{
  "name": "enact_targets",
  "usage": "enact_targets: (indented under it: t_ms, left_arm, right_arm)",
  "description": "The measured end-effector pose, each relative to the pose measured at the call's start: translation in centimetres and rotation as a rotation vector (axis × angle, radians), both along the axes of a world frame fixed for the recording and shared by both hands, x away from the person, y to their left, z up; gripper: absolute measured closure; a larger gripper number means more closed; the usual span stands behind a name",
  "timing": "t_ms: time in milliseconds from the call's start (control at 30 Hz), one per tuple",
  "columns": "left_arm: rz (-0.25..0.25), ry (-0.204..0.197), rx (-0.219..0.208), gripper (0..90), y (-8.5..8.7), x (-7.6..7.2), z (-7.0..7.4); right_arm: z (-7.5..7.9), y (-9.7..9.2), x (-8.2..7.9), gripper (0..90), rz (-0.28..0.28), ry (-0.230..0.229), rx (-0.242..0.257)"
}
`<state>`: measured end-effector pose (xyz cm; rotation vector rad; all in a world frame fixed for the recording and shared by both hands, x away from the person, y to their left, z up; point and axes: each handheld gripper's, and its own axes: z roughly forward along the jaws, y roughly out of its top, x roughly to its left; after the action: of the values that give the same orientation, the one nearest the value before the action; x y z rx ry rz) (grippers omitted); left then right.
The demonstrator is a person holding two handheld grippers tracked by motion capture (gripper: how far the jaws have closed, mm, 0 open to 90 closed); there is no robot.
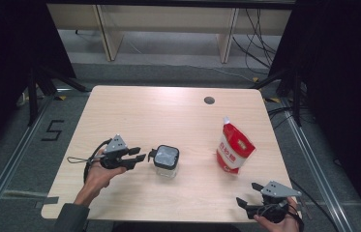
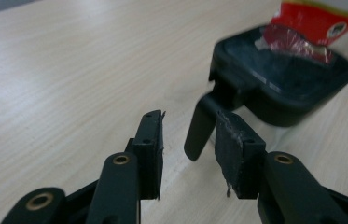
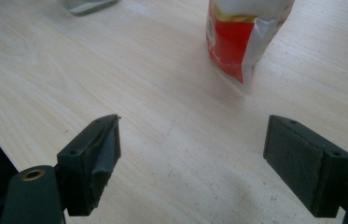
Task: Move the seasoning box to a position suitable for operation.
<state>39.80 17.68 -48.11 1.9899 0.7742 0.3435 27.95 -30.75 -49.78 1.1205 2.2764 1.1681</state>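
Resting near the table's (image 1: pixel 120 104) near edge, the right gripper (image 1: pixel 247 195) gapes; the left gripper's (image 1: pixel 143 154) parted jaws flank the jar's (image 1: pixel 166 162) latch (image 2: pixel 200 126).

The left tool (image 1: pixel 142 155) lies almost level in the left hand (image 1: pixel 101 175), and its two black jaws point toward the black-lidded jar (image 1: pixel 166 161). The jaws stand partly apart, with the jar's lid latch (image 2: pixel 202 126) just beyond the tips; the pads (image 2: pixel 232 149) do not press on it. The left forearm (image 1: pixel 74 212) comes in from the near edge, on the left of the jar. The right tool (image 1: pixel 247 194) is well apart from the jar, to its right and nearer to the person, low in the right hand (image 1: pixel 278 223). Its jaws stand wide apart with nothing between them.
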Motion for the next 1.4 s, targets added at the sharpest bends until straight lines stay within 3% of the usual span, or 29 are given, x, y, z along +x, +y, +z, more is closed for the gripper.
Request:
enact_targets:
  t_ms: [67, 333, 500, 533, 633, 667, 833, 900, 967, 1133, 1167, 1233, 1267, 1333, 1400]
  left_arm:
    - [-0.025, -0.026, 0.03, 61.2, -0.3, 0.1, -0.5]
    - [-0.064, -0.032, 0.062, 62.6, -1.6, 0.7, -1.6]
    - [-0.071, -0.039, 0.055, 64.3, -2.0, 1.1, -1.8]
    - [-0.061, -0.025, -0.005, 66.0, -2.1, 1.3, -1.9]
    - [-0.066, -0.029, 0.001, 68.7, -2.2, 1.4, -2.0]
    - [-0.071, -0.033, 0.024, 68.7, -2.3, 1.5, -2.0]
    - [-0.073, -0.036, 0.048, 73.5, -2.5, 1.4, -1.9]
    - [-0.074, -0.051, 0.063, 74.3, -2.6, 1.2, -1.9]
    - [-0.074, -0.051, 0.077, 74.7, -2.8, 0.9, -1.7]
    - [-0.091, -0.042, 0.098, 74.4, -3.1, 0.2, -1.4]
    - [-0.083, -0.034, 0.119, 74.4, -3.0, -0.1, -1.3]
    - [-0.075, -0.03, 0.098, 74.3, -3.2, -0.2, -1.4]
    - [-0.088, -0.039, 0.12, 74.3, -3.0, -0.3, -1.3]
    - [-0.08, -0.022, 0.092, 74.0, -3.1, -0.6, -1.4]
    - [-0.096, -0.027, 0.114, 73.9, -3.0, -0.6, -1.3]
  right_arm:
    - [0.0, 0.0, 0.0, 19.8, 0.001, -0.002, -0.004]
    - [0.0, 0.1, -0.1, 19.7, -0.003, 0.009, 0.003]
    - [0.0, 0.2, -0.1, 19.7, -0.001, 0.022, 0.004]
    - [0.0, 0.2, -0.1, 19.6, -0.004, 0.018, 0.006]
    - [0.0, 0.2, -0.1, 19.6, 0.0, 0.03, 0.007]
    - [0.0, 0.2, -0.1, 19.6, 0.001, 0.022, 0.003]
    - [0.0, 0.1, 0.0, 19.5, 0.017, -0.007, -0.014]
    - [0.0, 0.2, 0.0, 19.5, 0.022, 0.007, 0.001]
    - [0.0, 0.1, 0.0, 19.5, 0.019, -0.006, -0.014]
    - [0.0, 0.1, 0.0, 19.5, 0.01, -0.005, -0.005]
    - [0.0, 0.1, 0.0, 19.5, 0.01, 0.004, -0.001]
    - [0.0, 0.1, -0.1, 19.5, 0.007, 0.015, 0.003]
    - [0.0, 0.1, -0.1, 19.6, 0.008, 0.013, 0.003]
    - [0.1, 0.1, -0.1, 19.6, 0.006, 0.014, 0.003]
    - [0.1, 0.1, 0.0, 19.6, 0.005, -0.003, 0.0]
